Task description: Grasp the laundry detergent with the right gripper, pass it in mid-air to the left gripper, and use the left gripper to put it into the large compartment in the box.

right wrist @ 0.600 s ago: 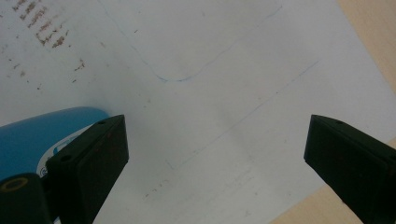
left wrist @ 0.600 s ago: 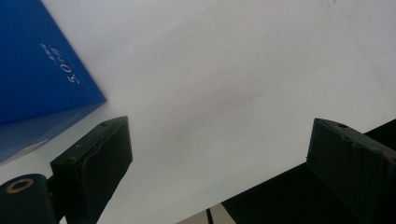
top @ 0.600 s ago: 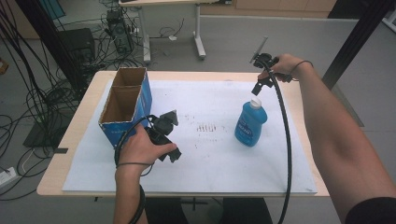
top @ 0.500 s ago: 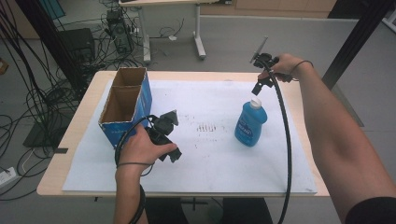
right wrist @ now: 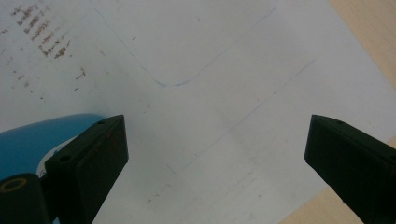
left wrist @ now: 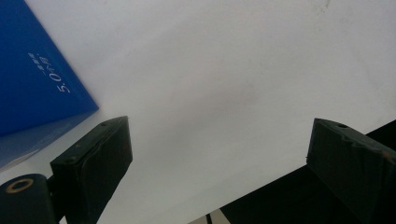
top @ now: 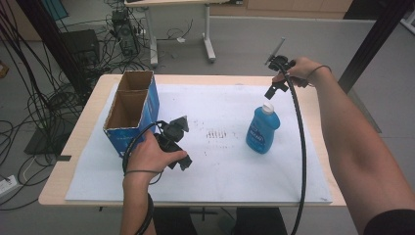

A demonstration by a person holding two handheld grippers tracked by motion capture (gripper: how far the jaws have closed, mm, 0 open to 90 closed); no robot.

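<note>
1. Tongs of the right hand hang in the air with their jaws set wide apart and nothing between them, tips pointing down toward the table.
2. Just below them, at about six o'clock, stands a blue bottle with a white cap, upright on the paper; a gap shows between the jaw tips and the cap, so they do not touch.
3. In the right gripper view the bottle's blue shoulder sits behind the jaw at nine o'clock, outside the gap, and the rest is white paper with brown smudges at eleven o'clock.
4. Tongs of the left hand lie low over the paper near the table's front left, jaws also spread wide and gripping nothing; in the left gripper view, bare paper lies between them.
5. Close at ten o'clock from these tongs is an open cardboard box with blue sides, split into two compartments; its blue wall shows at nine o'clock in the left gripper view.
6. Bottle and box stand well apart, the bottle at three o'clock from the box, with the smudged patch between them.
7. Under the paper is a wooden table; a black cable trails from the right tongs toward the table's front edge.
</note>
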